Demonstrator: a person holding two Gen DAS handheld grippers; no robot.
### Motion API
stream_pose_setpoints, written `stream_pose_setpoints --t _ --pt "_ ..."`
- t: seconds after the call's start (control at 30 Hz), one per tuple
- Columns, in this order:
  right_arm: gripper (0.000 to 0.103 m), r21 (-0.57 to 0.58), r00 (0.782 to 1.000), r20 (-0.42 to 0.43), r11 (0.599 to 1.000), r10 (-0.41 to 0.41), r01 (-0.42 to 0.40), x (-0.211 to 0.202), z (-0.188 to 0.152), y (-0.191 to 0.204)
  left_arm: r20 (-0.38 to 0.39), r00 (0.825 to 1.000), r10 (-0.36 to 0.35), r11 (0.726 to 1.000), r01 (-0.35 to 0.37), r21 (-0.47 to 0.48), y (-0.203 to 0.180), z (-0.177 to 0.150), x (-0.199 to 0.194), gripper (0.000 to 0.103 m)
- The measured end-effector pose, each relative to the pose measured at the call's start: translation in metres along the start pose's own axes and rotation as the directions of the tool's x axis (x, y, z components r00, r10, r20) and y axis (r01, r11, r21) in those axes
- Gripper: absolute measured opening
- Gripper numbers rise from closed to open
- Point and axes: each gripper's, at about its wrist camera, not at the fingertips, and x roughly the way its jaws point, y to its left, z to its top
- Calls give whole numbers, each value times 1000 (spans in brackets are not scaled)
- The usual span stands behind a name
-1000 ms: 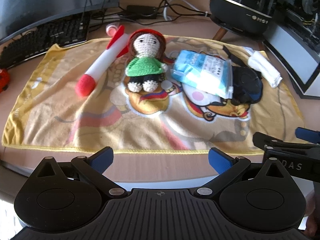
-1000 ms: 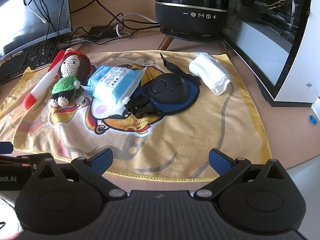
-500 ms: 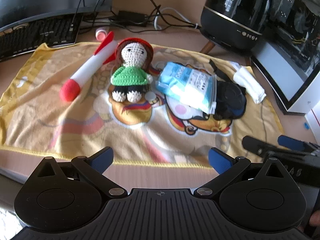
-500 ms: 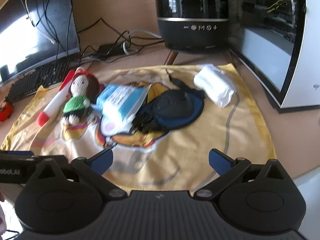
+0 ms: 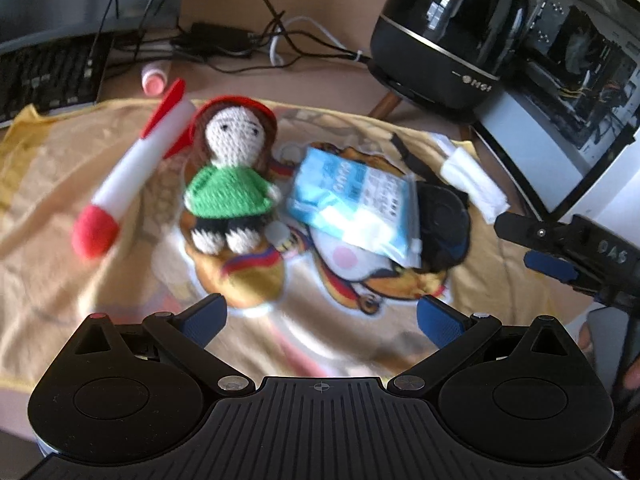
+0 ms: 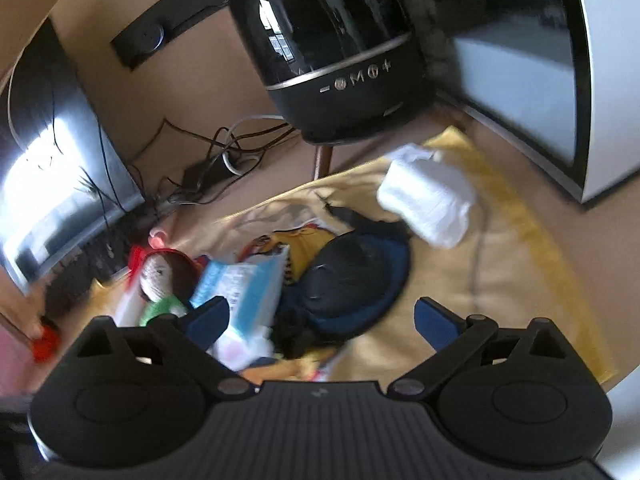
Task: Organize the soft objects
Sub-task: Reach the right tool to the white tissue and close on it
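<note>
Both grippers' fingers spread, holding nothing — left gripper [image 5: 322, 314] over towel [image 5: 472, 280] facing doll [image 5: 228, 184]; right gripper [image 6: 322, 316] above dark pouch [image 6: 352, 276], tissue pack [image 6: 244, 288].

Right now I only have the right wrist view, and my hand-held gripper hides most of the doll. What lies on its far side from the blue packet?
Observer: A red-and-white plush rocket lies slantwise on the yellow towel, its finned end against the crochet doll's head.
Operator: Is the left hand-held gripper near it?
Observer: No. The left hand-held gripper is open and empty over the towel's near part, short of the doll's feet.
Operator: How does mine look from there?
Observer: The right hand-held gripper comes in from the towel's right side, its tips close to the white cloth roll. I cannot tell whether they touch.
</note>
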Motion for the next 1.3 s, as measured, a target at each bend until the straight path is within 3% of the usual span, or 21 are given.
stream_pose_setpoints --t 0.1,0.27,0.37,0.5,0.57,0.6,0.7,0.8,0.93,1.07,1.2,1.27,1.3 --pt "102 -86 995 30 992 -91 93 3 -1 16 -19 999 34 999 -34 -8 11 3 9 103" --pt "103 -219 967 97 943 -234 250 9 -4 43 -36 999 7 998 -9 -55 34 8 16 103" --pt "102 -291 939 146 894 -311 342 13 -5 59 -48 997 -68 995 64 -73 45 16 20 103" --pt "102 -376 888 220 805 -403 458 17 -7 81 -63 986 -152 988 150 -45 43 22 23 103" --pt "102 -461 825 348 685 -444 564 14 -9 85 -74 983 -169 986 168 -23 39 24 26 103" --pt "102 -479 828 344 676 -443 560 15 -6 84 -78 981 -178 984 177 -23 38 25 27 103" --pt "100 -421 887 190 781 -421 461 19 7 67 -70 975 -211 977 208 -49 37 26 30 103" --pt "100 -347 924 79 858 -374 378 26 14 52 -59 981 -186 981 181 -74 32 26 33 103" --pt "102 -369 949 53 878 -310 307 34 21 38 -62 988 -139 987 133 -92 19 27 39 103" --pt "103 -419 989 -43 901 -144 113 46 36 21 -112 993 -34 994 22 -108 -5 30 56 103" --pt "103 -396 986 -163 918 -46 -23 59 51 -4 -95 995 -18 982 0 -190 -32 31 65 103" --pt "103 -414 986 -164 906 20 -87 55 56 -15 -90 996 2 976 -22 -216 -46 31 69 103" --pt "103 -460 993 -118 885 18 -71 52 58 -17 -95 995 29 972 -50 -228 -54 31 72 103"
